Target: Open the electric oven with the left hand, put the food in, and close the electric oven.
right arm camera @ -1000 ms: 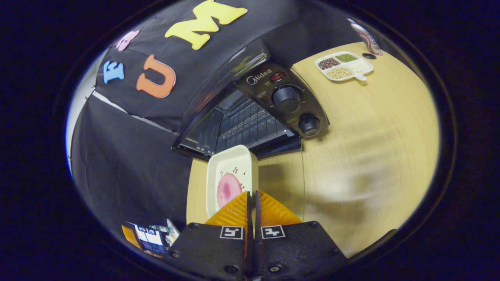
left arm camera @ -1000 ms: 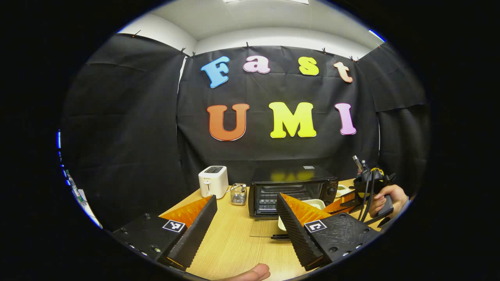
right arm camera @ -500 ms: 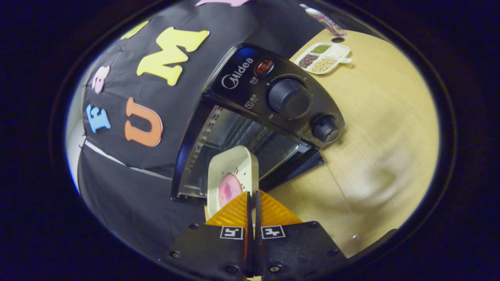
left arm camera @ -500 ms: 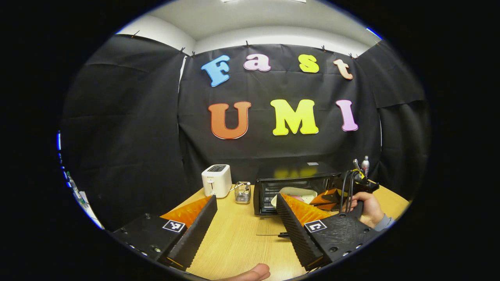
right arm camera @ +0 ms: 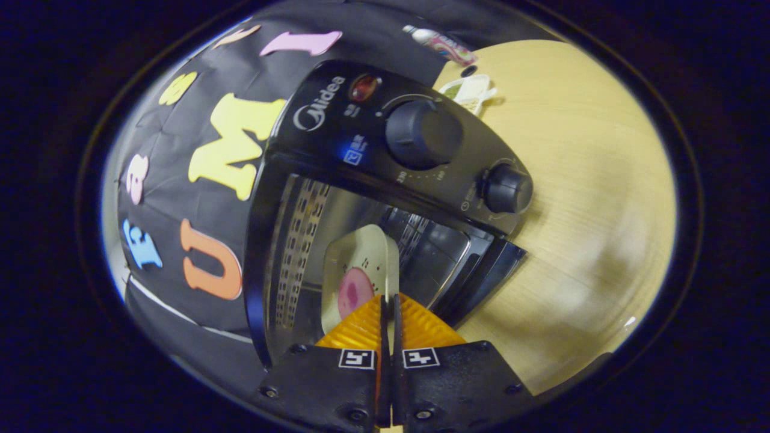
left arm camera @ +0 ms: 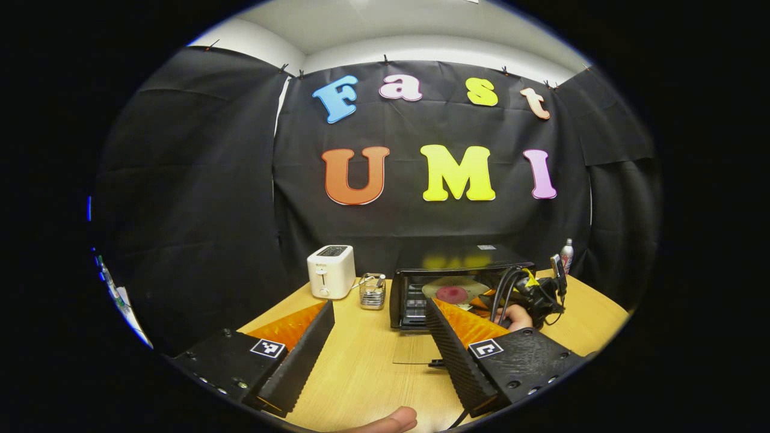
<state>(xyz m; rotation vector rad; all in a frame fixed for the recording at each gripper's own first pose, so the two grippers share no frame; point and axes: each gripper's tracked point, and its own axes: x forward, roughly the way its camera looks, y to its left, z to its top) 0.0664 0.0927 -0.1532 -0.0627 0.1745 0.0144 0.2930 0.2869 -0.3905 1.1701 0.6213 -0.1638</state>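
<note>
Right gripper [right arm camera: 388,304] is pinching the rim of the plate [right arm camera: 361,264], holding it with its pink food [right arm camera: 355,293] inside the open oven [right arm camera: 385,150]. Left gripper [left arm camera: 379,337] is hovering spread and empty over the table [left arm camera: 361,373], near the lowered oven door [left arm camera: 415,352].

Left gripper [left arm camera: 379,337]: your fingers stand wide apart, level, gripping nothing. Fingertip of your holding hand [left arm camera: 391,420] shows just below and between them.

Right gripper [right arm camera: 388,313]: your fingers are pressed together, rolled sideways. Seen ahead-right of your left gripper's fingers, with your right hand [left arm camera: 516,317] wrapped on its handle.
</note>
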